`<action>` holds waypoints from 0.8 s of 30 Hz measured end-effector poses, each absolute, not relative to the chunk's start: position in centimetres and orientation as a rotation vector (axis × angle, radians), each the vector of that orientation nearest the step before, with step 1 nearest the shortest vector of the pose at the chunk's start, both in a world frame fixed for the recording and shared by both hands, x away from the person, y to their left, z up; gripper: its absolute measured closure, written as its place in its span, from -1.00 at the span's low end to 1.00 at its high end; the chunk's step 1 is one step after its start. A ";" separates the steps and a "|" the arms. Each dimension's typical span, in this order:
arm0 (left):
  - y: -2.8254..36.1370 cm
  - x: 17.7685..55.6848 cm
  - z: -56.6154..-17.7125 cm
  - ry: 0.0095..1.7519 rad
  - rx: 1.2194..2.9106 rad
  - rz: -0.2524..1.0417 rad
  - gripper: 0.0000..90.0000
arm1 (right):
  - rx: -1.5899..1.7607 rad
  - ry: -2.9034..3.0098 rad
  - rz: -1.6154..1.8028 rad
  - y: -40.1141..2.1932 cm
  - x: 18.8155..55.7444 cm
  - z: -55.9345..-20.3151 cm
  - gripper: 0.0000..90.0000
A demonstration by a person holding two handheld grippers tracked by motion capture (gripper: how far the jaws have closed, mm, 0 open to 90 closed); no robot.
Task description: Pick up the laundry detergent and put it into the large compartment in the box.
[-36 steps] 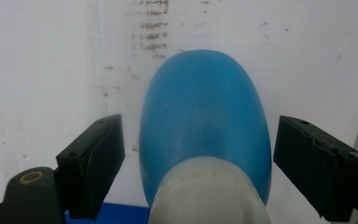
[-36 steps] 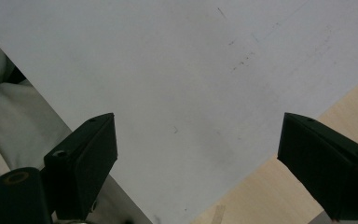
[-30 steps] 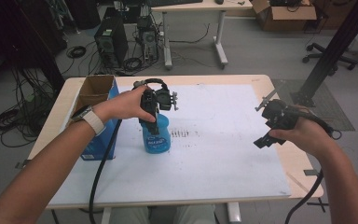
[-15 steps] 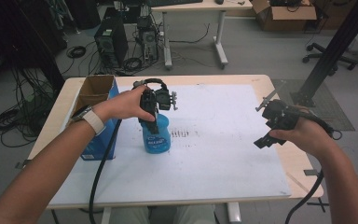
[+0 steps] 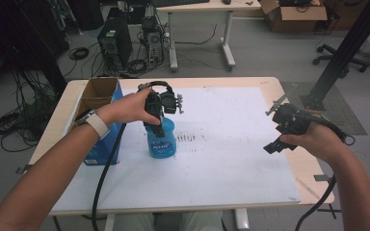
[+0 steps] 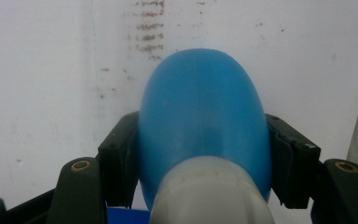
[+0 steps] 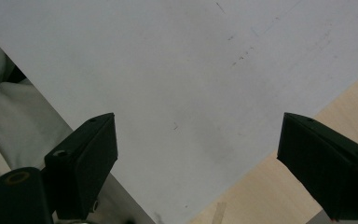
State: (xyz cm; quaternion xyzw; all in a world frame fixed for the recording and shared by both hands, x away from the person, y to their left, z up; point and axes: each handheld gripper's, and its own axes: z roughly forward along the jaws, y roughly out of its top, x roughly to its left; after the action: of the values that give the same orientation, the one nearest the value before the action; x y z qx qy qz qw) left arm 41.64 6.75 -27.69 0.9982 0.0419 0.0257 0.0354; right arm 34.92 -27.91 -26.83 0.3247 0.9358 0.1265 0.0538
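A translucent blue bottle [image 5: 164, 143] with a pale cap stands upright on the white sheet left of the middle. From above, my left gripper [image 5: 159, 129] reaches down over its top. In the left gripper view the bottle [image 6: 200, 102] sits between the two black pads [image 6: 116, 156], which press on its sides; the jaws have just been closing on it. My right gripper [image 5: 272, 128] hovers over the sheet's right edge with a hand around it. In its own view the right gripper [image 7: 198, 161] is open wide, with nothing between its jaws.
A blue cardboard box [image 5: 99, 103] with open flaps stands at the table's left edge, close to the bottle. The white sheet [image 5: 231, 159] covers most of the wooden table [image 5: 313, 173]. Beyond the table are computer towers [image 5: 110, 41], cables and a desk.
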 end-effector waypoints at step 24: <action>7.3 41.2 -25.3 0.183 3.012 0.116 -0.17 | 0.987 2.837 0.401 -28.1 34.6 -26.7 -0.73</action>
State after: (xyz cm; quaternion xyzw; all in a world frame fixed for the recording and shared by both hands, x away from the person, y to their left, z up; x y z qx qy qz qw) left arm 41.24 7.28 -25.26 0.9956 0.0606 0.0384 0.0608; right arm 34.61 -28.07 -26.70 0.3251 0.9348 0.1322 0.0553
